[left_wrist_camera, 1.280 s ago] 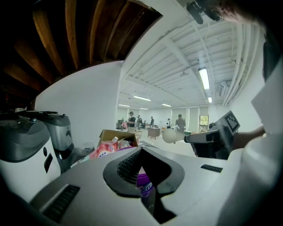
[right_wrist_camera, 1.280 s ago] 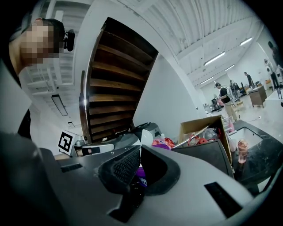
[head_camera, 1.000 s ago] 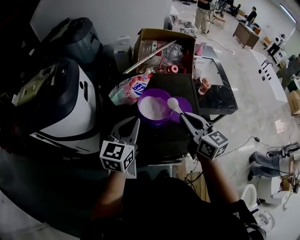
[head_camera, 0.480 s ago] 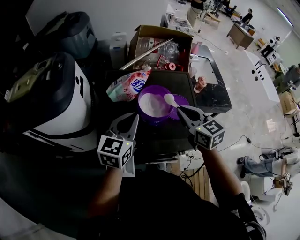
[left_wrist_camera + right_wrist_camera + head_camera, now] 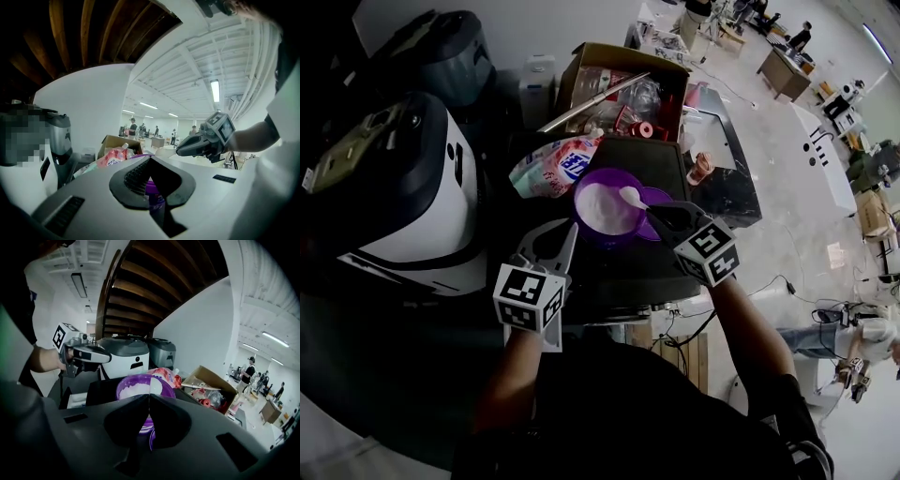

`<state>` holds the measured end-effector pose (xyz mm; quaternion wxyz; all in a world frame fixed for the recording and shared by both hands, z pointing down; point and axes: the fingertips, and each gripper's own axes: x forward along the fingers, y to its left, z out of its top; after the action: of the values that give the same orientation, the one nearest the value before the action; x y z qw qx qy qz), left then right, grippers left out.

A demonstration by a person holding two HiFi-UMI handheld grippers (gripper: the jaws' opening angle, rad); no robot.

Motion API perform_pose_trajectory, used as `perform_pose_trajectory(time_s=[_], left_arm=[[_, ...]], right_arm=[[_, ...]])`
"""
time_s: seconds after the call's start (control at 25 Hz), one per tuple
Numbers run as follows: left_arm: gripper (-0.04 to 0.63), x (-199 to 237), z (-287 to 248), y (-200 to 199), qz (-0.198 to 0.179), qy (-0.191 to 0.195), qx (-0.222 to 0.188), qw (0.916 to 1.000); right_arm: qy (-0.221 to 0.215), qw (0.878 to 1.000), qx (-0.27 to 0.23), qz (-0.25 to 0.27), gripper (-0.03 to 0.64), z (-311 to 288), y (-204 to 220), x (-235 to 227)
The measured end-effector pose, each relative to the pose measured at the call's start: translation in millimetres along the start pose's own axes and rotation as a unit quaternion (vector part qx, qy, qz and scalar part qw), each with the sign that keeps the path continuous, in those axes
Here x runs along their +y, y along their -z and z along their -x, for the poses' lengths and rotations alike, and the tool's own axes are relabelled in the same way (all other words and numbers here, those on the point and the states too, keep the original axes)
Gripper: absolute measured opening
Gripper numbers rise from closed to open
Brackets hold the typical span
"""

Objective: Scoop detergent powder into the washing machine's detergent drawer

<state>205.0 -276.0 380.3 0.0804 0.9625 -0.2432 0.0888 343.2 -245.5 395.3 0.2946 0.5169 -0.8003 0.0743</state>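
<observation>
The powder is light and loose, spills easy (keep it level); right claw is clenched on the spoon by its handle over the bowl, left claw released, empty.

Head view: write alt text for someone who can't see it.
The right tongs hold a white spoon over a purple bowl of white powder. The left tongs hover open and empty near the bowl. A pink pouch lies behind it, a white appliance to the left.
</observation>
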Motion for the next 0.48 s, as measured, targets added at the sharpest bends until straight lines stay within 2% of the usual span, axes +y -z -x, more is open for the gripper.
perform_pose_trajectory(time_s=[0.48], left_arm=[[0.008,5,-1,3,0.005,-0.017,0.008,0.9998]], right_arm=[[-0.052,0.993,0.078,0.073,0.02,-18,6,-11]])
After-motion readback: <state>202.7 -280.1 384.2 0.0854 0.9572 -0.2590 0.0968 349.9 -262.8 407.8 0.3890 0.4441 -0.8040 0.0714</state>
